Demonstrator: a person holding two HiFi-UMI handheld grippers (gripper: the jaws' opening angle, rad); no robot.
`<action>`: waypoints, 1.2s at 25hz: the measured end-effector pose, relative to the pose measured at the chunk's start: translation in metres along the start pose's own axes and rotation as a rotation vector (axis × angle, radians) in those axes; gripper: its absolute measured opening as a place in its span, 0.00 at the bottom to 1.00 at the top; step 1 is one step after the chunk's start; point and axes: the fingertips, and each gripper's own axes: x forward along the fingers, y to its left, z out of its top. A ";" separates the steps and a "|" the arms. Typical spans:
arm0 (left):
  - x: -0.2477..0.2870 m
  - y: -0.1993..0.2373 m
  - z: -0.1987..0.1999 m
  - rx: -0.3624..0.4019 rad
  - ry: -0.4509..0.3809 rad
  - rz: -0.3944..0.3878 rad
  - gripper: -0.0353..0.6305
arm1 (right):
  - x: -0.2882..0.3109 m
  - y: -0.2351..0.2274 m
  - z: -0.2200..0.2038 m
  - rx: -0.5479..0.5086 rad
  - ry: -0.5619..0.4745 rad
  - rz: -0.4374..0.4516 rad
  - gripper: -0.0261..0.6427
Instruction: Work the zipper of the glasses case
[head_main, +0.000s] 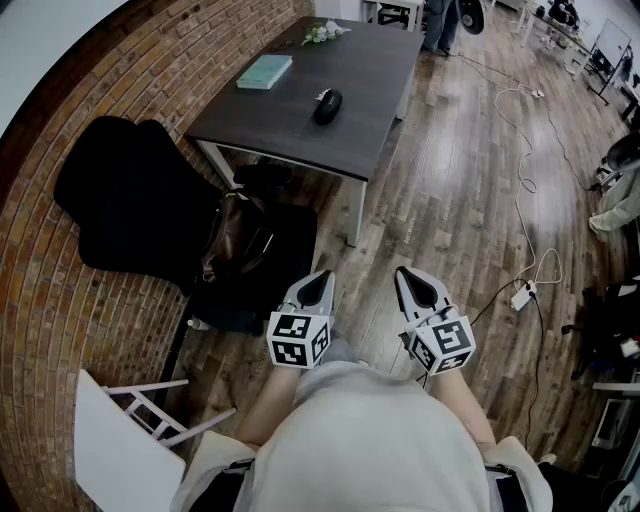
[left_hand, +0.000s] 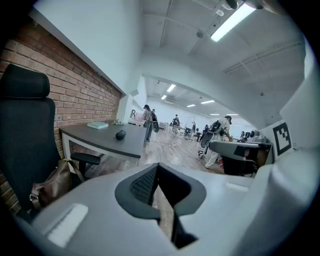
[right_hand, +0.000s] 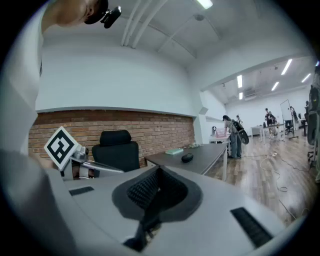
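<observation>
Over in the head view, the glasses case (head_main: 327, 105) sits on the table (head_main: 380, 60), well apart from the left gripper (head_main: 318, 283) and right gripper (head_main: 412, 280). Left gripper view: jaws pinched together, empty. Right gripper view: same deal. Zipper work not started yet, I'd say.

1. Head view: above the person, facing forward and steeply down; left gripper (head_main: 323, 276) and right gripper (head_main: 403, 272) close below, table (head_main: 300, 90) farther ahead.
2. Left gripper view: rides low, looks along its jaws toward the distant table.
3. Right gripper view: same, angled toward brick wall (right_hand: 160, 131).
4. All 3 share table and black chair (head_main: 120, 190).
</observation>
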 end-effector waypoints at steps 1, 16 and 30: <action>-0.001 -0.005 0.000 0.002 0.001 -0.008 0.07 | -0.005 -0.001 0.003 0.000 -0.006 -0.003 0.04; -0.014 -0.033 0.006 0.026 -0.012 -0.041 0.07 | -0.033 0.009 0.010 0.004 -0.046 0.015 0.04; -0.018 -0.038 0.004 -0.040 -0.033 -0.046 0.35 | -0.037 0.001 -0.007 0.070 -0.008 0.072 0.36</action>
